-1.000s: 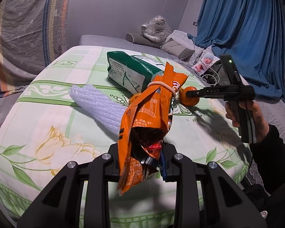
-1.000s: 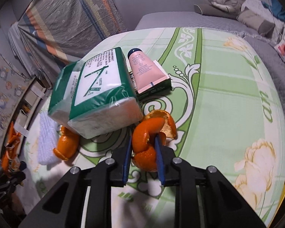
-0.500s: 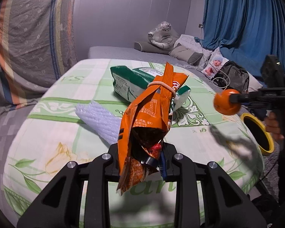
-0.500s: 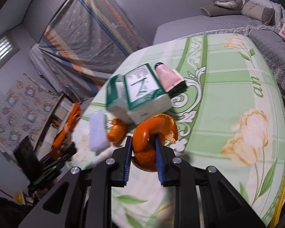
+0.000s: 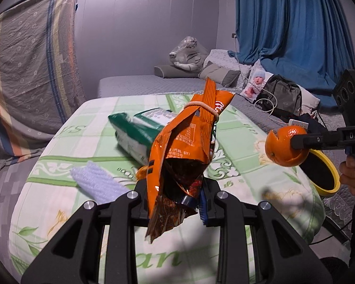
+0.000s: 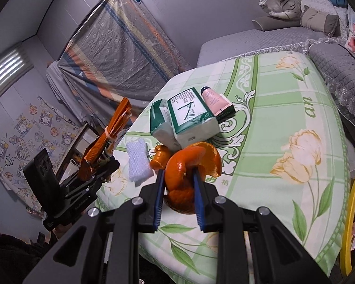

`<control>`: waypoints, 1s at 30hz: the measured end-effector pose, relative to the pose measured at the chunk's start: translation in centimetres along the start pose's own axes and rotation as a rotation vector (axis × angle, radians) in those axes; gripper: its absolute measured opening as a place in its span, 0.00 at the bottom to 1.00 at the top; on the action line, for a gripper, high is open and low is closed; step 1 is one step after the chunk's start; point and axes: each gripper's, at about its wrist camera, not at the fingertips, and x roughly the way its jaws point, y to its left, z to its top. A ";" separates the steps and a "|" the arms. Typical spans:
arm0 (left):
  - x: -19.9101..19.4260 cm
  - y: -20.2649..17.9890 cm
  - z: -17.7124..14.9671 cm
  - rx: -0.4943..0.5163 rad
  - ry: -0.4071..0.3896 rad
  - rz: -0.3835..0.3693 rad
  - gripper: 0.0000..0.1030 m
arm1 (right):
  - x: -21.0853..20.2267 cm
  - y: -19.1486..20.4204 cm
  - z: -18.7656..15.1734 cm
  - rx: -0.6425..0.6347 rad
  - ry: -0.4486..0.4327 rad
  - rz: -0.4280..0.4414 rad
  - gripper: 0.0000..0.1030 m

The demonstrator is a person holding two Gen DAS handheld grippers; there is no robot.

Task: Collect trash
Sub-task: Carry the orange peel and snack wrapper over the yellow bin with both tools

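Observation:
My left gripper (image 5: 177, 201) is shut on an orange snack bag (image 5: 187, 142) tied with a rubber band, held above the table's near edge; the bag also shows in the right wrist view (image 6: 106, 137). My right gripper (image 6: 178, 189) is shut on an orange peel (image 6: 189, 165), lifted above the table; the peel shows in the left wrist view (image 5: 285, 146) at the right, over a yellow-rimmed bin (image 5: 324, 175). A second orange peel (image 6: 159, 158) and a white foam net (image 6: 138, 163) lie on the green floral tablecloth (image 6: 284, 127).
Green tissue packs (image 6: 189, 118) and a pink tube (image 6: 213, 99) on a dark box lie mid-table. The yellow bin rim (image 6: 352, 213) stands off the table's right side. A bed with pillows, a backpack (image 5: 281, 97) and a blue curtain are behind.
Both grippers have lifted and pulled back from the table. The right gripper has carried the orange peel away from the tissue packs toward the yellow bin.

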 end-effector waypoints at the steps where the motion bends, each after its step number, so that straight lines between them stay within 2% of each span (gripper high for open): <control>1: 0.1 -0.5 0.3 0.004 -0.003 -0.008 0.26 | -0.3 -0.2 0.0 0.004 -0.006 0.000 0.21; 11: 2.7 -5.8 3.0 0.075 -0.009 -0.096 0.26 | -3.7 -3.2 0.5 0.048 -0.089 -0.064 0.21; 21: 5.5 -12.2 5.9 0.156 -0.023 -0.208 0.26 | -9.0 -7.8 0.6 0.114 -0.215 -0.210 0.21; 30: 7.7 -18.3 7.4 0.214 -0.018 -0.318 0.26 | -13.8 -12.0 -0.7 0.195 -0.309 -0.340 0.21</control>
